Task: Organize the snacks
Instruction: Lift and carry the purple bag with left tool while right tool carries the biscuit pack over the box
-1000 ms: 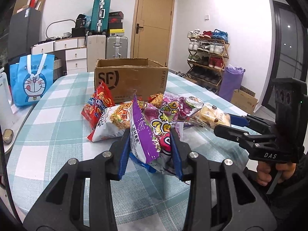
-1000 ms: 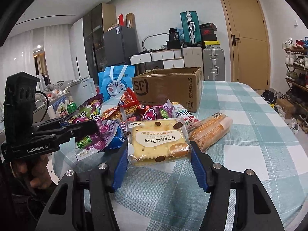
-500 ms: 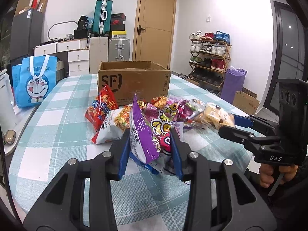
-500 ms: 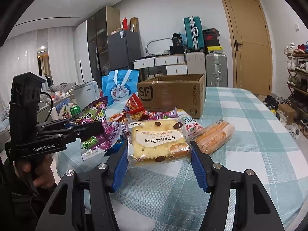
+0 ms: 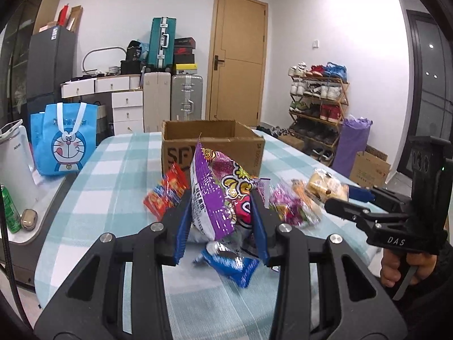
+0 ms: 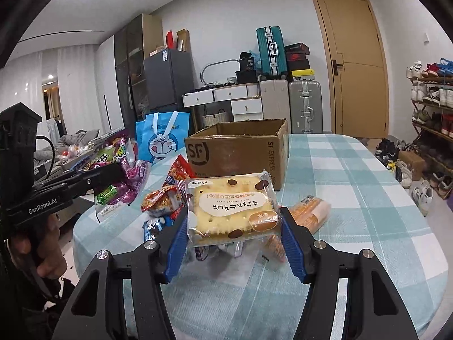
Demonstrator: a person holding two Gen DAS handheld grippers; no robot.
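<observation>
Above table (image 5: 113, 167): both claws near level, gripping snacks.

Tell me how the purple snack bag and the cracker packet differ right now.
The purple snack bag is opaque, crinkled and puffy; the cracker packet is clear, flat and squarish, showing pale crackers. The bag stands on edge in the left gripper; the packet faces the camera, label upside down, in the right gripper. Both are clamped between blue pads, lifted off the checked tablecloth.
</observation>
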